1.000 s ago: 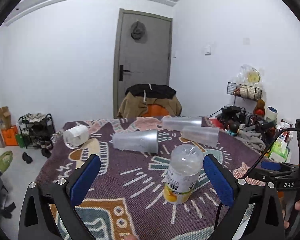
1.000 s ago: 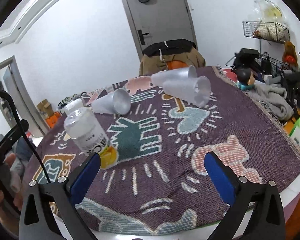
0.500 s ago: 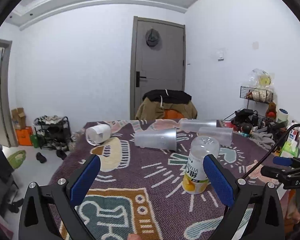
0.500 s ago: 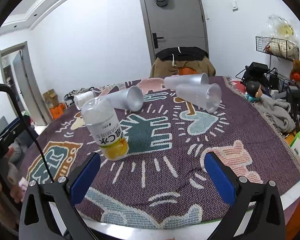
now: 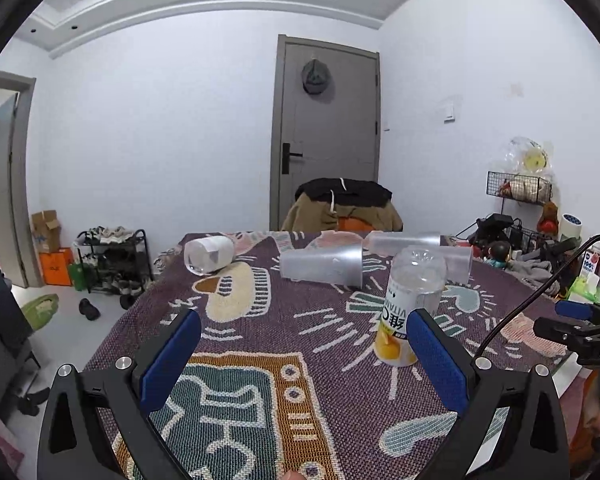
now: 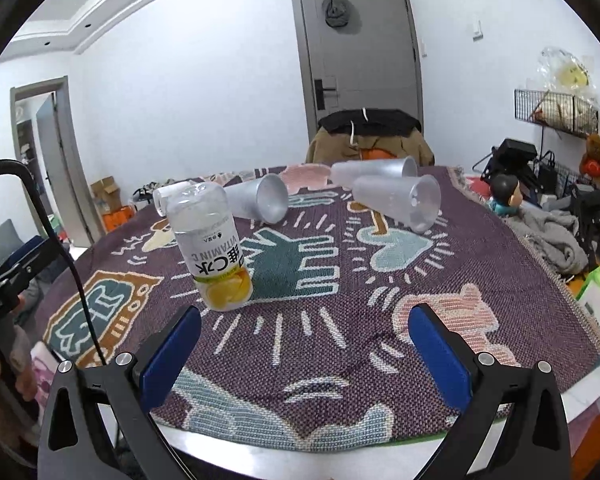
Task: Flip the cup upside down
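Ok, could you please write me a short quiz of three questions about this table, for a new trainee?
1. True or false: the left gripper is shut on the bottle.
2. How many translucent plastic cups lie on their sides on the patterned cloth? A) one B) three C) five
3. Fill in: the bottle stands ____ (upright or inverted), judging by its label.

Key
1. False: both the left gripper and the right gripper are open and hold nothing.
2. B: the nearest cup, the far cup and the left cup.
3. Inverted: the label text reads upside down.
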Action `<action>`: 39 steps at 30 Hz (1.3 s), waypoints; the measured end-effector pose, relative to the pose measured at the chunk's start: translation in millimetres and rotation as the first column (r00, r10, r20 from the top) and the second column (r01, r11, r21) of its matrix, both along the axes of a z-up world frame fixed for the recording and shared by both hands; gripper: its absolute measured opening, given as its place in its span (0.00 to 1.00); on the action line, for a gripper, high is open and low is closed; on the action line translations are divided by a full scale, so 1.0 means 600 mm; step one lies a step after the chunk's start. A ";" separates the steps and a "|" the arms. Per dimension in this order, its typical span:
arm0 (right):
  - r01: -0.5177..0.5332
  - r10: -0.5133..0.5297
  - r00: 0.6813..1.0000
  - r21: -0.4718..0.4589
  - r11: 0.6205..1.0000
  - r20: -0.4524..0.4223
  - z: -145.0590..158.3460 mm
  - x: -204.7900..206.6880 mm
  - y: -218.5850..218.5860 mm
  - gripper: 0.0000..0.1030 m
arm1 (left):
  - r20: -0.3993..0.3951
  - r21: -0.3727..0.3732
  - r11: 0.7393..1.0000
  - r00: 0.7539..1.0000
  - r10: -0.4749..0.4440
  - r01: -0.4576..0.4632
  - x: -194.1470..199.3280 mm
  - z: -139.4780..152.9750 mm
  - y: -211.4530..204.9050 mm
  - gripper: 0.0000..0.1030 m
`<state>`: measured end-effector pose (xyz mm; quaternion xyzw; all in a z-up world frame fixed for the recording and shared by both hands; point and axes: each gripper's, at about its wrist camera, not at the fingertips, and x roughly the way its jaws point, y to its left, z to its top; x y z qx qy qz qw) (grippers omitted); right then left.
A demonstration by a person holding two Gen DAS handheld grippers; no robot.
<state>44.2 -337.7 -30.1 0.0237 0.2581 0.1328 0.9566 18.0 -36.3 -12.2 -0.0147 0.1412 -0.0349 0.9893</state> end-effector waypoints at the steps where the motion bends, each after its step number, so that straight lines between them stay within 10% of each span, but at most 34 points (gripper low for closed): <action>1: -0.004 0.004 1.000 0.008 1.000 0.002 -0.004 0.000 0.000 1.00 | -0.001 0.000 1.000 1.000 -0.001 0.001 -0.001 -0.002 0.000 1.00; 39: -0.024 0.024 0.999 0.004 1.000 0.027 -0.004 0.000 0.015 1.00 | -0.015 -0.016 1.000 1.000 0.013 -0.013 0.001 -0.010 -0.001 1.00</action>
